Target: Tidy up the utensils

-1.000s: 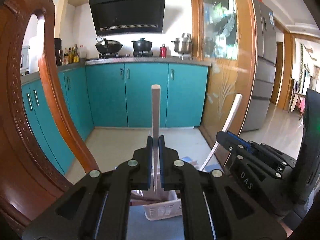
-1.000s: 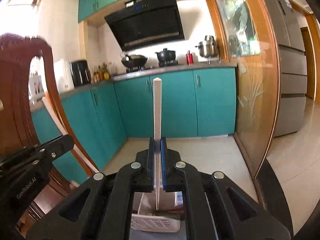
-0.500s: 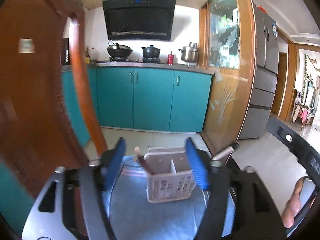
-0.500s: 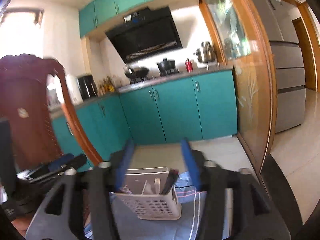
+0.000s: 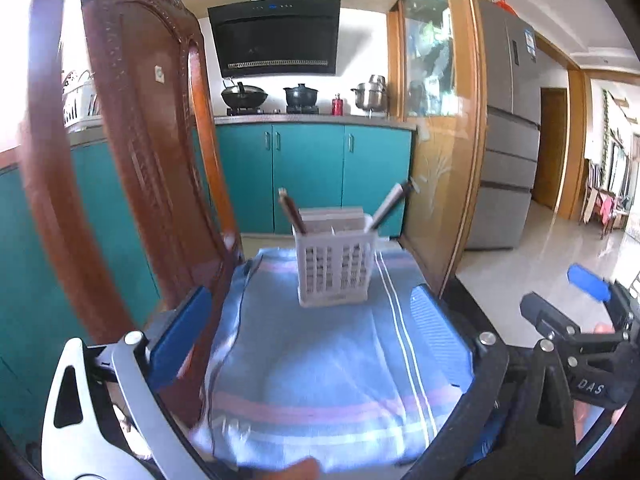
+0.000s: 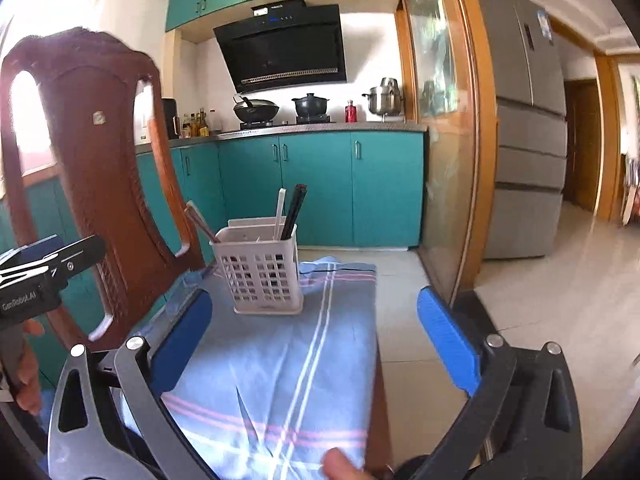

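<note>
A white slotted utensil basket (image 5: 335, 268) stands on a blue striped cloth (image 5: 328, 364); it also shows in the right wrist view (image 6: 262, 270). It holds brown chopsticks (image 5: 291, 211) at its left, a white chopstick (image 6: 279, 214) and dark chopsticks (image 6: 294, 211). My left gripper (image 5: 310, 336) is wide open and empty, well back from the basket. My right gripper (image 6: 314, 336) is wide open and empty, also back from the basket. The right gripper's body shows in the left view (image 5: 576, 340).
A carved wooden chair back (image 5: 132, 152) stands close at the left, also in the right wrist view (image 6: 92, 160). A wood-framed glass door (image 6: 448, 128) stands at the right. Teal cabinets (image 5: 312, 176) and a tiled floor (image 6: 560, 300) lie behind.
Both grippers let go of their white chopsticks, opened wide and drew back; the basket now stands farther away with the sticks in it.
</note>
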Demonstrator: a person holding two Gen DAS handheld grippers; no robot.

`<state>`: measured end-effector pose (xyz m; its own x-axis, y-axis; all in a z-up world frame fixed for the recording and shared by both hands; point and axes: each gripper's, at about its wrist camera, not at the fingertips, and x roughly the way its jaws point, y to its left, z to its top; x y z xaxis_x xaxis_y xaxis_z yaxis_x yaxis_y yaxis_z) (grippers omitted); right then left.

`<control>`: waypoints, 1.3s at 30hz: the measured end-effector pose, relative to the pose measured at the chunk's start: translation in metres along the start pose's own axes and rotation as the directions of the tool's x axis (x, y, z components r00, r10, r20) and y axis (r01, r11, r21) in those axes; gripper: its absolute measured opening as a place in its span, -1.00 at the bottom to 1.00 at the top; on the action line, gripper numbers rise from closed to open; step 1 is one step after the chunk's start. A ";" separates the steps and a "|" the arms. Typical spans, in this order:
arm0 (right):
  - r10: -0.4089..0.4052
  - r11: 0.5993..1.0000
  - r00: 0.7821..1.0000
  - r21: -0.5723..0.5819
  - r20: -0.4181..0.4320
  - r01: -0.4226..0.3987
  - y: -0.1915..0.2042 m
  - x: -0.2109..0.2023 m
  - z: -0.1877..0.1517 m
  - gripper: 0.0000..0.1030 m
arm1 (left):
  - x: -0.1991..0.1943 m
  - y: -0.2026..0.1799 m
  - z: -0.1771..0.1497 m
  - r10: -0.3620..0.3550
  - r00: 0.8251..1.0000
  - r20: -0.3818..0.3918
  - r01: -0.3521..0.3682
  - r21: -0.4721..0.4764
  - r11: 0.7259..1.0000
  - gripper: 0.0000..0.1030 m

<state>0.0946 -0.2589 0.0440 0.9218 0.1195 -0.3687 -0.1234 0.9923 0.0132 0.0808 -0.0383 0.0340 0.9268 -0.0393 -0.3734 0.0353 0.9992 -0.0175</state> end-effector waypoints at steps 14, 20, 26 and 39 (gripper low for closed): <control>-0.023 0.995 1.000 -0.093 -0.018 0.022 0.036 -0.055 -0.038 0.94 | -0.064 0.011 -0.034 0.031 0.999 0.012 -0.031 -0.001 1.000 0.93; -0.034 0.994 0.999 -0.104 -0.011 0.033 0.042 -0.061 -0.035 0.94 | -0.071 0.010 -0.034 0.016 1.000 0.020 -0.016 0.009 1.000 0.93; -0.047 0.994 0.999 -0.104 -0.010 0.046 0.045 -0.058 -0.036 0.94 | -0.065 0.013 -0.036 0.018 1.000 0.002 -0.018 0.005 1.000 0.93; -0.046 0.991 0.999 -0.124 -0.010 0.044 0.051 -0.059 -0.035 0.94 | -0.064 0.012 -0.037 0.008 1.000 -0.009 -0.008 0.016 1.000 0.93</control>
<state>0.0214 -0.2166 0.0338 0.9229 0.0735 -0.3779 -0.1268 0.9848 -0.1183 0.0083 -0.0243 0.0233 0.9236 -0.0314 -0.3821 0.0341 0.9994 0.0004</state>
